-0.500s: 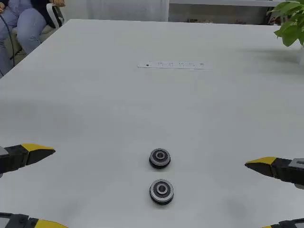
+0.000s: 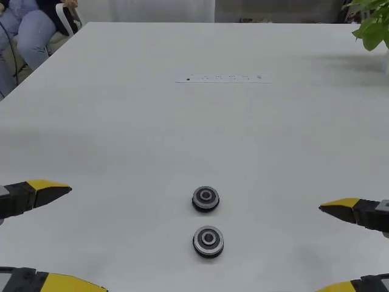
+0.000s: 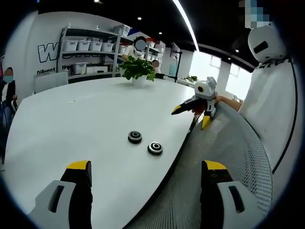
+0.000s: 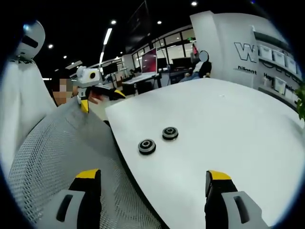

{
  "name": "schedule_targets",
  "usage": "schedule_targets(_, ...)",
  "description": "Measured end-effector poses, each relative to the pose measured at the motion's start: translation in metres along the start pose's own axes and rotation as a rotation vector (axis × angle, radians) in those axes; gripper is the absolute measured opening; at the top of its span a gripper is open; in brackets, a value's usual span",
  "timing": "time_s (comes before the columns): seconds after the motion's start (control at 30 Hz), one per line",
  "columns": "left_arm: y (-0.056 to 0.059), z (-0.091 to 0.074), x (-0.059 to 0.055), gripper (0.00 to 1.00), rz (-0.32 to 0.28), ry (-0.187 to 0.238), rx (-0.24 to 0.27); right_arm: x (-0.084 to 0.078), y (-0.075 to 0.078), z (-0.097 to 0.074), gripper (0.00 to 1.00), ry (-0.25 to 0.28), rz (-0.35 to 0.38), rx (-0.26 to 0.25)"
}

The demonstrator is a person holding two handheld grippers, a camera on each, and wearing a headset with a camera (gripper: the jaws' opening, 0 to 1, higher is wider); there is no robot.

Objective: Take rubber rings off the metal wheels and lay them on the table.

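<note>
The counter (image 2: 121,121) is a broad, smooth, matte white slab with a rounded near edge. On its far part, toward 12 o'clock, lies a thin pale printed strip (image 2: 222,78).

The left tool (image 3: 147,167) is grey with yellow tips. Its jaws are spread wide with nothing between them, and it hangs off the counter's near edge. The right tool (image 4: 153,174) has the same build and is likewise spread wide and empty.

In the head view both wheels sit between the tools, well apart from each. The left tool is at their 9 o'clock and the right tool at their 3 o'clock. In each gripper view the pair lies ahead at 12 o'clock, out past the jaw tips.

The far wheel (image 2: 205,199) and the near wheel (image 2: 208,241) are small shiny metal discs with stepped concentric faces. They lie flat, bores pointing straight up, near each other but not touching, lined up from 12 to 6. Being round, they have no long axis.

A black rubber ring (image 2: 205,210) wraps the far wheel's rim. A second ring (image 2: 208,255) wraps the near one.
</note>
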State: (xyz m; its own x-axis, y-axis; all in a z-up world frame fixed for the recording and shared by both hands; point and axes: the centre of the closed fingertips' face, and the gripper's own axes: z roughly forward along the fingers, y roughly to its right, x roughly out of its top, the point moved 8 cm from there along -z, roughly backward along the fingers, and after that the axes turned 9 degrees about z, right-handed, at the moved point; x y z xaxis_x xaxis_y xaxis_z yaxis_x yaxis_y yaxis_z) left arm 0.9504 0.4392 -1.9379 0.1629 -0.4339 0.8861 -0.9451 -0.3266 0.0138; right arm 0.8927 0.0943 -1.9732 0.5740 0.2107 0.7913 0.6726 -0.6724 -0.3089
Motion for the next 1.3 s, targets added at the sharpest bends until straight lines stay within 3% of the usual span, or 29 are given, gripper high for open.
schedule_targets(1.3, 0.0033, -0.0021, 0.0001, 0.89, -0.008, 0.017, -0.011, -0.0056, 0.0013, 0.0017, 0.87, -0.002, 0.010, -0.003)
